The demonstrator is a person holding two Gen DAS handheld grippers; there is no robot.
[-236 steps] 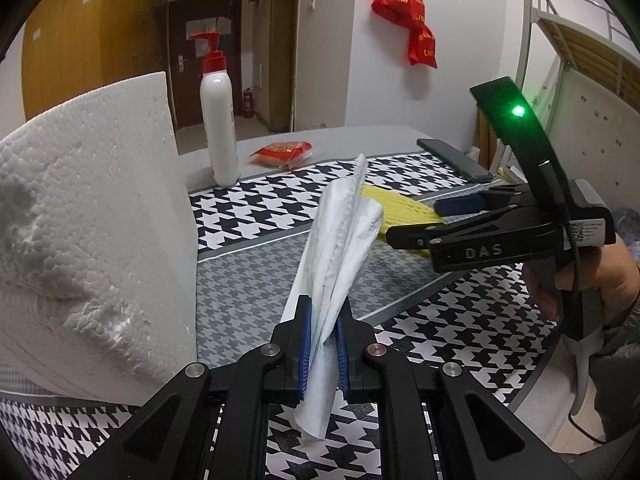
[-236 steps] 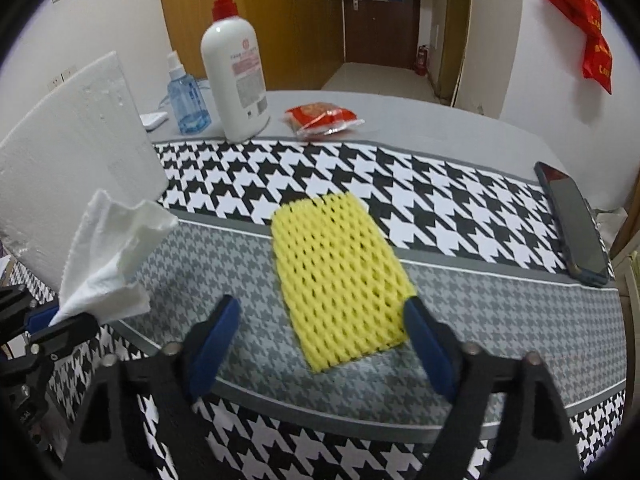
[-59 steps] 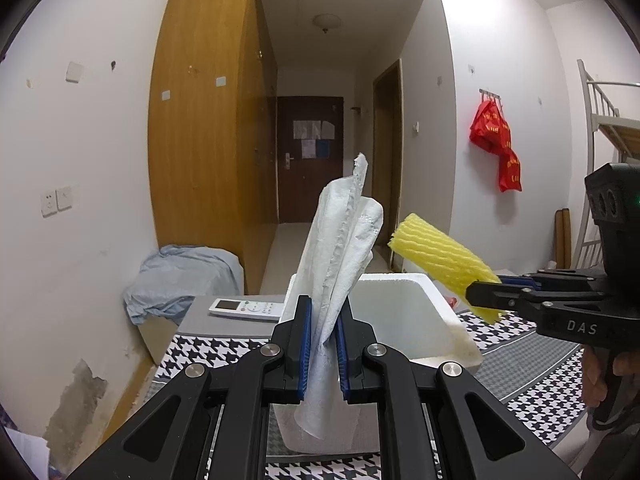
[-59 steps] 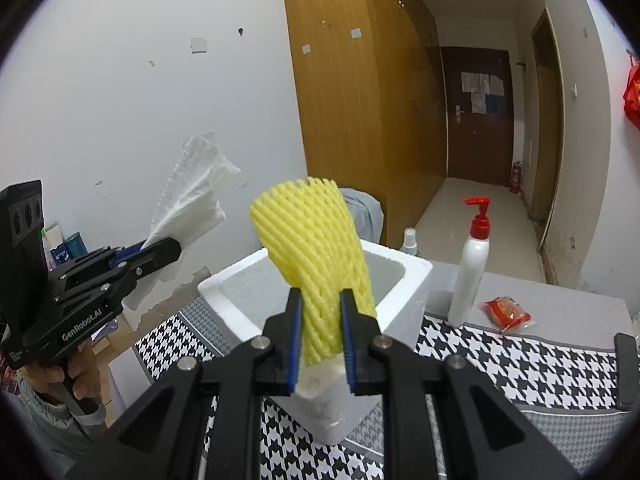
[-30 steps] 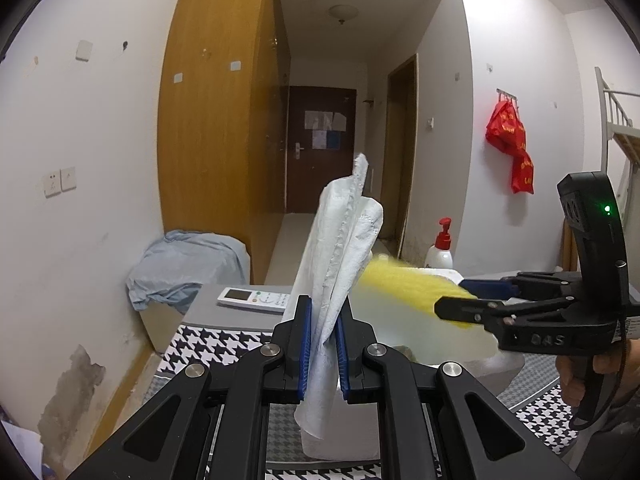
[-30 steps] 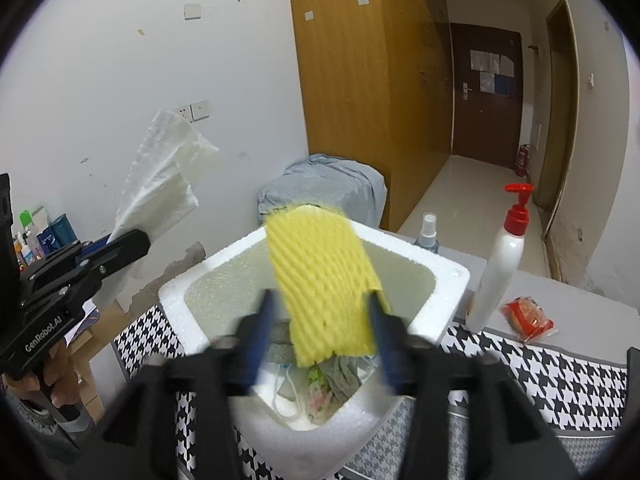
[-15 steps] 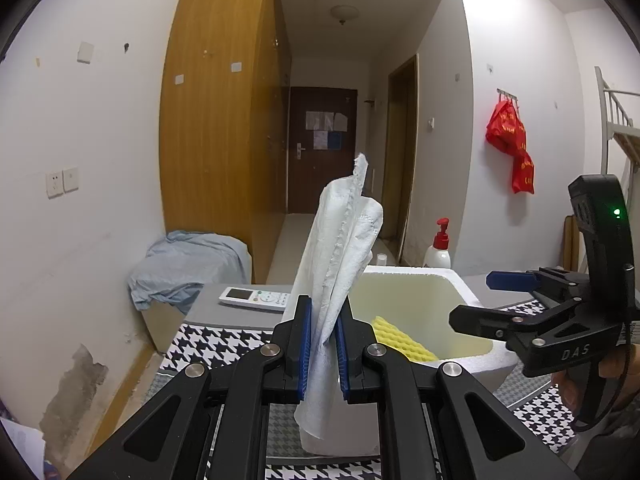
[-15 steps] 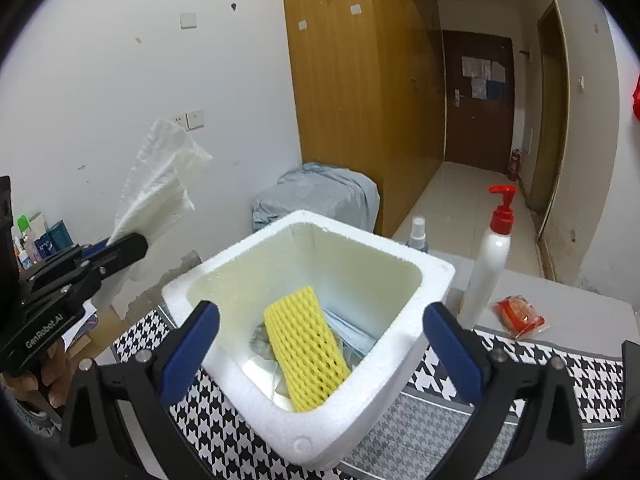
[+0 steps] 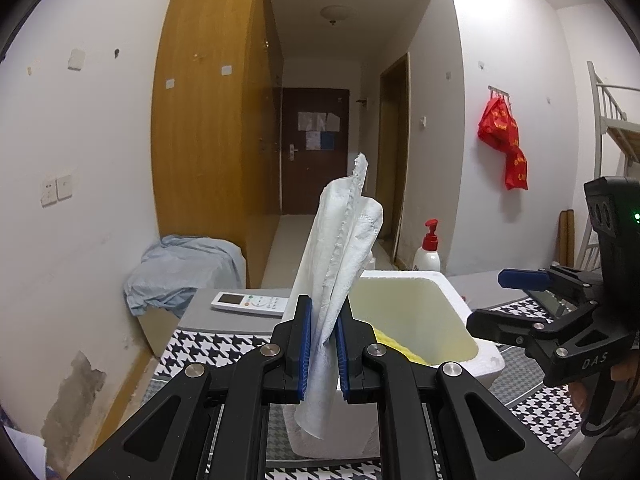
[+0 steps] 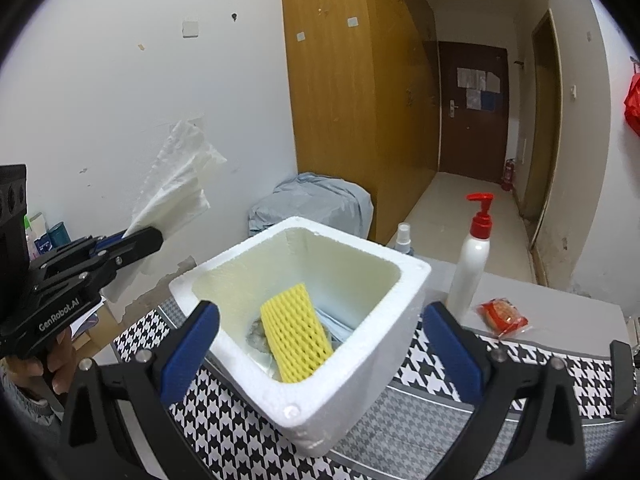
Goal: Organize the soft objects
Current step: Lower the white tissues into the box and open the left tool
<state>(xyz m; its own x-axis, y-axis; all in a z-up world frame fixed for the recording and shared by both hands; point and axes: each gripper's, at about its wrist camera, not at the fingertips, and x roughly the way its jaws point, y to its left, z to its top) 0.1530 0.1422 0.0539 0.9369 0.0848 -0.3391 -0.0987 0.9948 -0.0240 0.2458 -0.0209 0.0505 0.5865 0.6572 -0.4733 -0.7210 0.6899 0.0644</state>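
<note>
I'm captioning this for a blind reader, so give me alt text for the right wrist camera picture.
A yellow foam net lies inside a white foam box on a houndstooth tablecloth, framed by the open, empty right gripper. At left, the left gripper holds a white paper towel up; a pump bottle stands behind the box.

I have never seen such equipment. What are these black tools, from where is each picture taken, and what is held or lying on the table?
They are two hand-held grippers; a person squeezes one in each hand. Each carries a camera looking forward along its fingers, so each picture shows its own gripper at the bottom and the other one at the side. The left gripper is shut on a white tissue. The right gripper is open and empty. On the checked cloth stands a foam box with a yellow net inside. Beside it are a pump bottle and a red packet.
</note>
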